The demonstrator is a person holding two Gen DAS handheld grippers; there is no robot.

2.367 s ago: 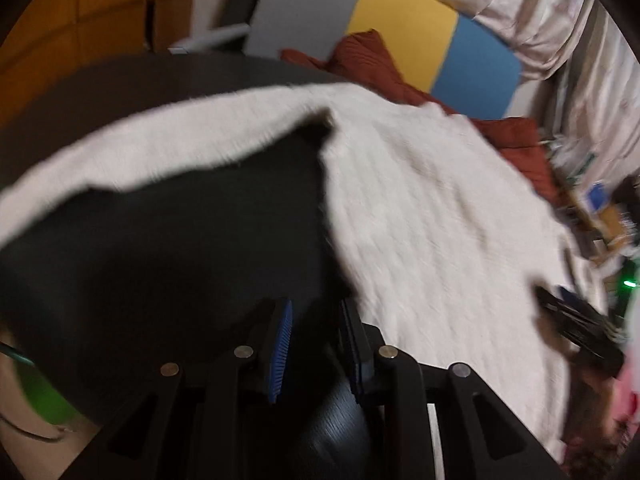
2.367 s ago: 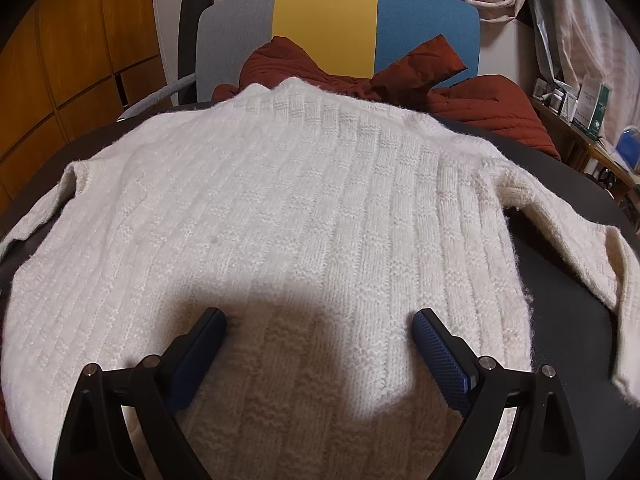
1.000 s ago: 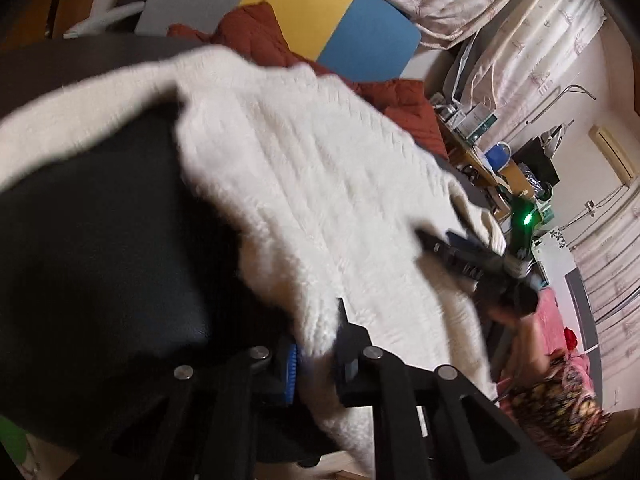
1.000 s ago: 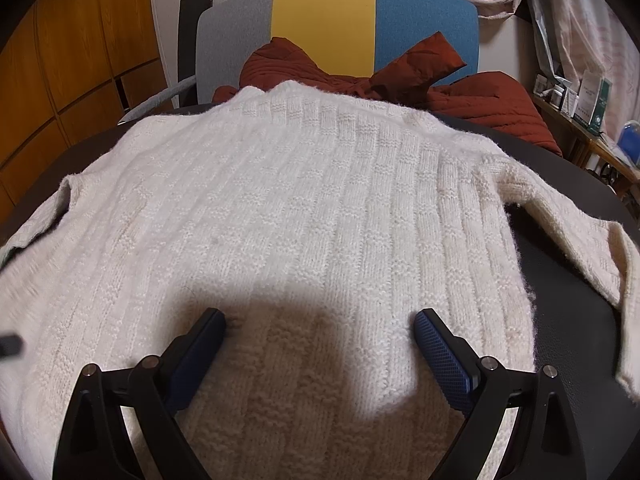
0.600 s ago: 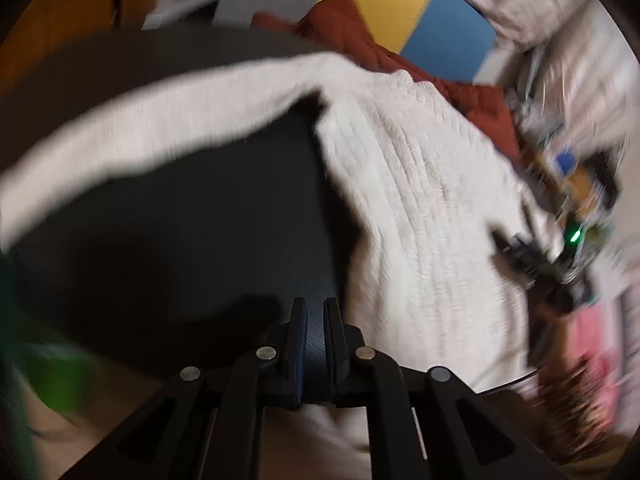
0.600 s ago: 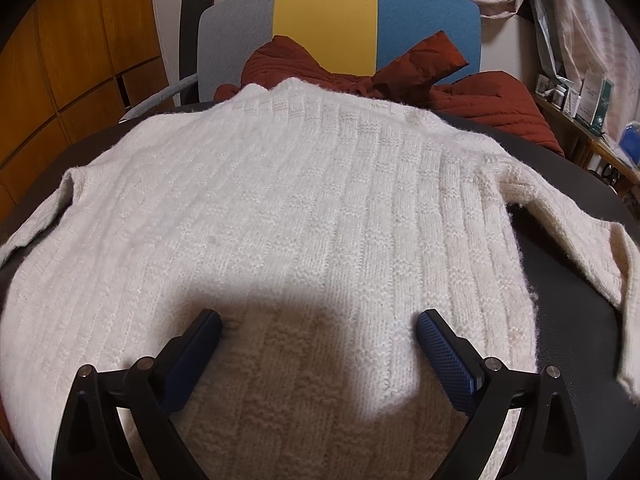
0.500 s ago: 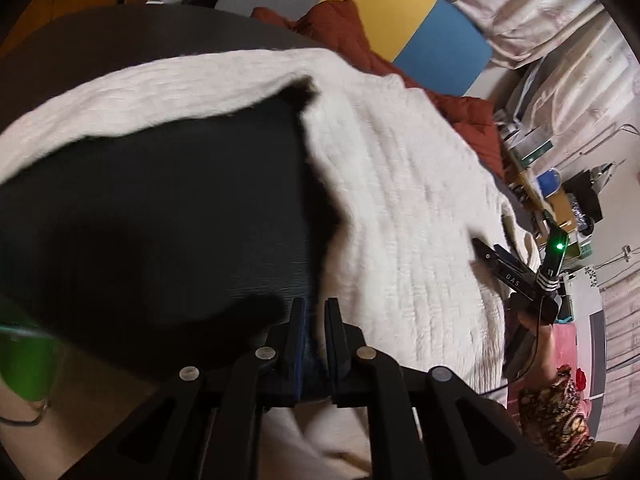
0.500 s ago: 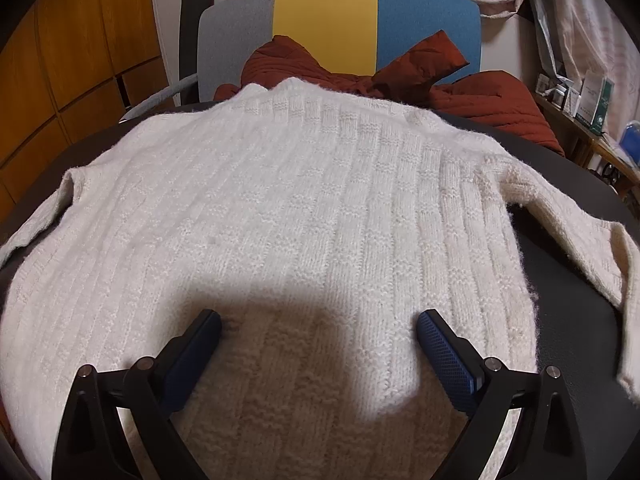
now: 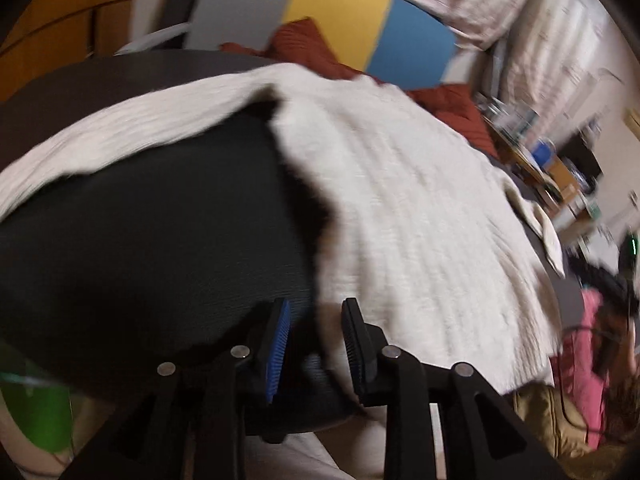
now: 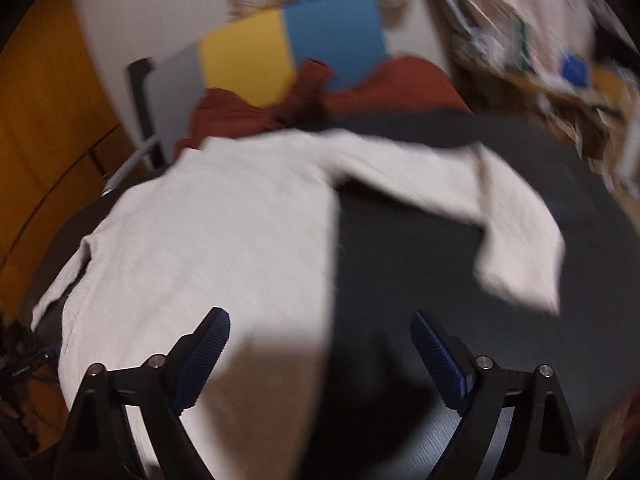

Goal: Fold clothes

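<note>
**Sweater spread flat, both tools empty**

Cream ribbed-knit sweater (image 9: 400, 216) is lying spread over the round dark table (image 9: 152, 248), its body covering the middle and reaching the near edge. One long sleeve is stretching out along the far left edge of the table in your left wrist view; the other sleeve (image 10: 512, 224) is bending out over the bare right part of the table (image 10: 420, 260) in your right wrist view, its cuff pointing back toward the near edge.

Your left gripper (image 9: 316, 340) is hovering over the near edge, right where the sweater's side hem meets bare tabletop. Its jaws are opening to a narrow gap, and nothing is pinched between the blue pads (image 9: 279, 344).

Your right gripper (image 10: 320, 354) is standing wide but closing a little, with no cloth in it. Its left finger is sitting over the sweater body (image 10: 208, 232) and its right finger over bare tabletop, so the sweater's side edge is running between them below. This view is blurring badly, so you cannot tell whether the fingertips are touching the fabric.

Behind the far edge, a rust-red quilted garment (image 10: 376, 84) is slumping on a chair with a grey, yellow and blue back (image 10: 280, 48).
</note>
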